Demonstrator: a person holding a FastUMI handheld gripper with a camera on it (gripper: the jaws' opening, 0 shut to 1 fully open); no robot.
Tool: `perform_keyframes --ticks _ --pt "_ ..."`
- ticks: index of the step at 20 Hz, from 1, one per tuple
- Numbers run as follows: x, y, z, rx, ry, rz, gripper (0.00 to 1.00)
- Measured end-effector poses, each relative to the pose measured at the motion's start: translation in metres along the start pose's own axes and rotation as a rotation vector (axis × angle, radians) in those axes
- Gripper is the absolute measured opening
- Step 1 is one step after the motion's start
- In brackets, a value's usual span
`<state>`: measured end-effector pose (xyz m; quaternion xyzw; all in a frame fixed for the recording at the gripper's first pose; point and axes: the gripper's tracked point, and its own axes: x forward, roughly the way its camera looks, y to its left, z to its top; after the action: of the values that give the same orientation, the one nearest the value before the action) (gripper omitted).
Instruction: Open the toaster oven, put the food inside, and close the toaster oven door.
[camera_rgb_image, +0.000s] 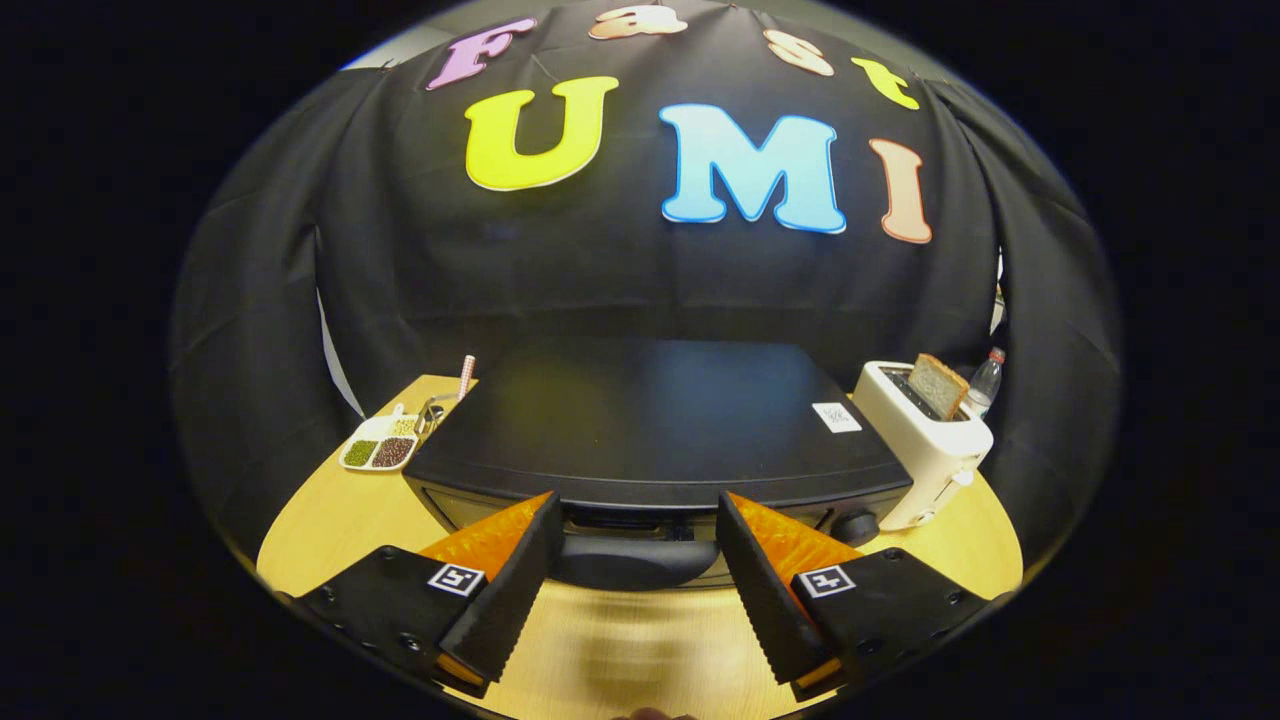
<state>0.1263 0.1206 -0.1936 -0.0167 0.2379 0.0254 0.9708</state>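
Note:
A black toaster oven (650, 420) stands on the wooden table, seen from above and in front. Its dark door handle (630, 560) runs across the top of the front, and a round knob (855, 525) sits at its right end. My gripper (635, 525) is open, its two fingertips spread to either side of the handle, just in front of it and not touching. Nothing is held between the fingers. The door looks closed.
A white pop-up toaster (925, 445) with a slice of bread (937, 385) stands right of the oven, a plastic bottle (985, 385) behind it. A white divided dish (378, 445) of beans and a striped straw (465, 378) lie to the left. The wooden table (620, 650) extends toward me.

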Motion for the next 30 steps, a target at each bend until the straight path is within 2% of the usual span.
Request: perform_keyframes --ticks 5,16,30 --pt "0.002 0.002 0.002 -0.008 -0.018 -0.019 0.99" --pt "-0.015 0.006 -0.017 -0.003 0.095 0.002 1.00" --pt "-0.036 0.006 -0.043 -0.008 0.155 -0.014 1.00"
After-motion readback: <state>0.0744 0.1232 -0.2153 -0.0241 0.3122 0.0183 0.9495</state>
